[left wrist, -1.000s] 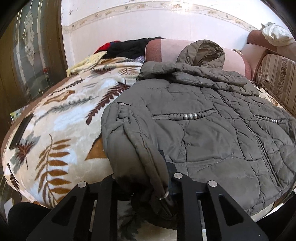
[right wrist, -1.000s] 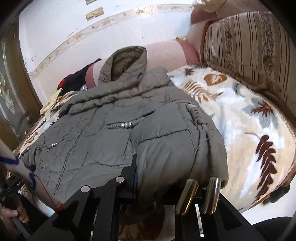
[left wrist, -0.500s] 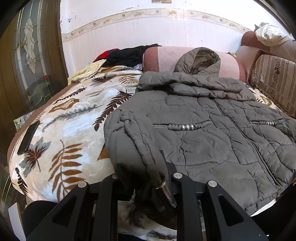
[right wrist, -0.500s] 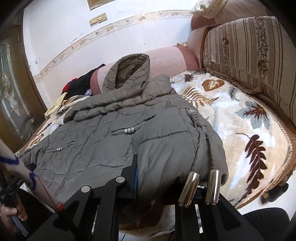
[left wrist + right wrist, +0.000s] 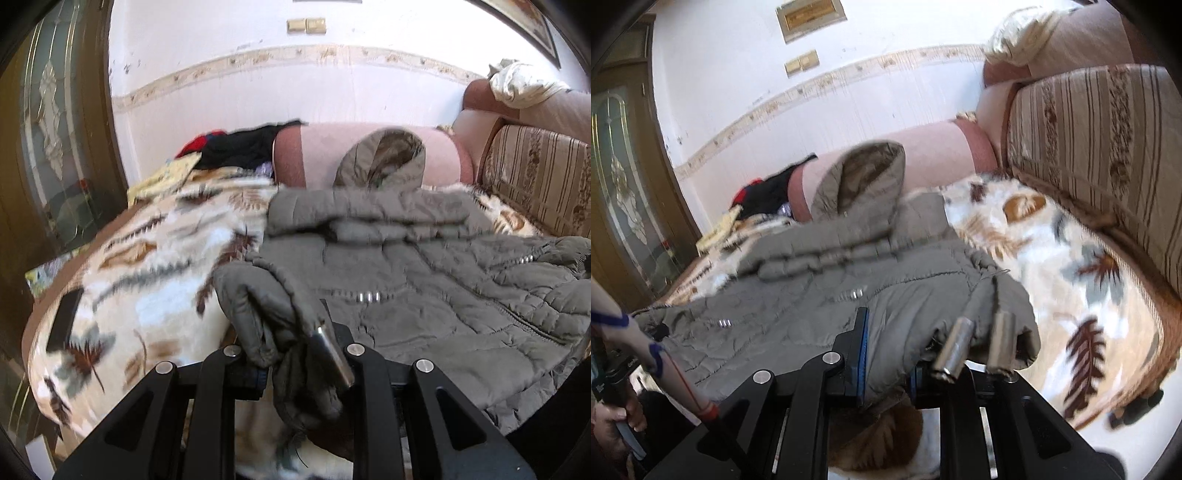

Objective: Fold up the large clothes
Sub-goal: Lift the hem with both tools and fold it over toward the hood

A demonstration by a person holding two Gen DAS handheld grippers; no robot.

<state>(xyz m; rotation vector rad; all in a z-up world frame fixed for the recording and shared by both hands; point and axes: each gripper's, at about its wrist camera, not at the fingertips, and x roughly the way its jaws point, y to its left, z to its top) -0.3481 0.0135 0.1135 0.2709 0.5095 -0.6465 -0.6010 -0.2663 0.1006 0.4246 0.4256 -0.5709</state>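
One grey hooded jacket on one leaf-patterned blanket. One pink bolster just behind the jacket's hood. One heap of dark and red clothes left of the bolster. One black phone on the blanket, well left of the jacket. Two grippers, one on the jacket's left corner, one on its right. Two metal toggles at the right hem.

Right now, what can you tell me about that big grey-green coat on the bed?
The coat is a quilted, puffy olive-grey jacket with a hood leaning on the pink bolster. It lies front up on the leaf-patterned blanket, with small metal beads along the pocket lines. The left gripper and right gripper each pinch a bottom corner of it, lifted off the blanket.
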